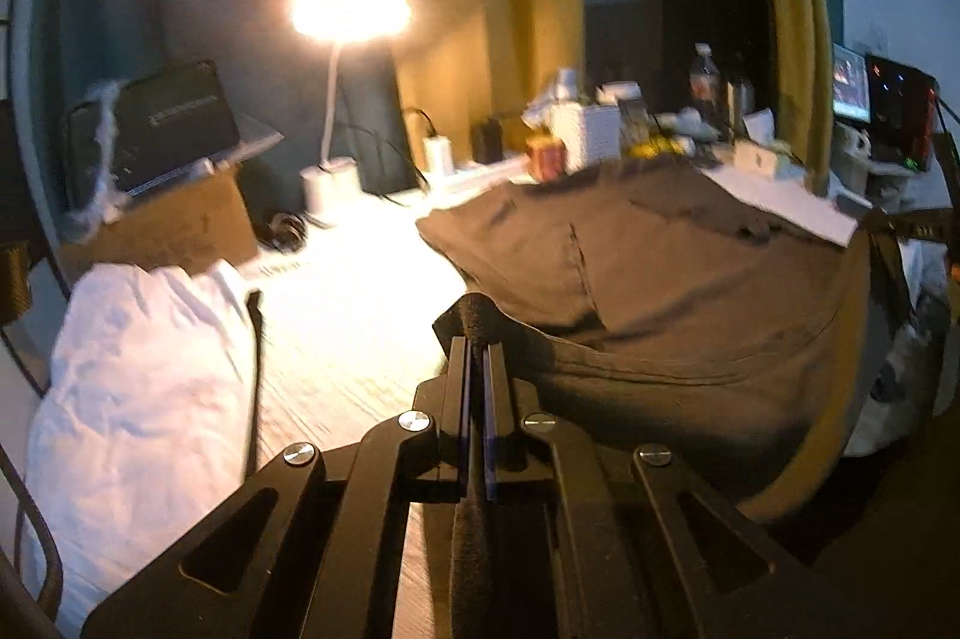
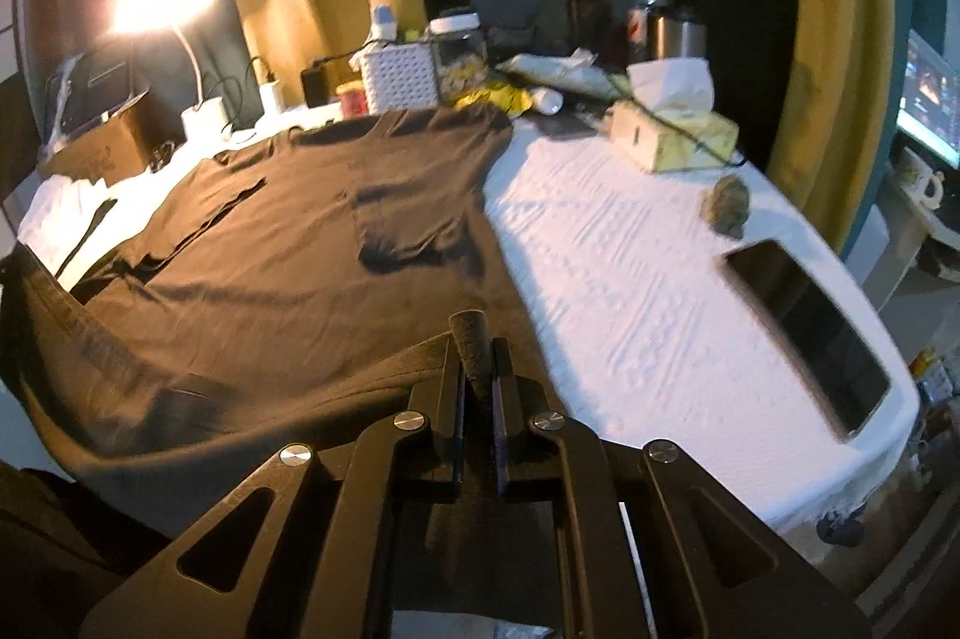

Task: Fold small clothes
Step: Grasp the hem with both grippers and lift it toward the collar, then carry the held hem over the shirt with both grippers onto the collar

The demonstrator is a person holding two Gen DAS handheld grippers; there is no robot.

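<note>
A dark brown t-shirt (image 2: 288, 243) lies spread over a table covered with a white cloth (image 2: 630, 267). My right gripper (image 2: 478, 357) is shut on the shirt's near right hem corner, a pinch of fabric sticking up between the fingers. In the left wrist view the same t-shirt (image 1: 690, 291) stretches to the right, and my left gripper (image 1: 478, 339) is shut on its near left hem corner. The hem between the two grips is raised off the table and sags.
A lit desk lamp (image 1: 351, 12) stands at the back left beside a cardboard box (image 1: 174, 225) bearing a black case. A white garment (image 1: 144, 387) lies at the left. Bottles, a white basket (image 2: 399, 78), a tissue box (image 2: 672, 129) and a dark tablet (image 2: 810, 333) crowd the back and right.
</note>
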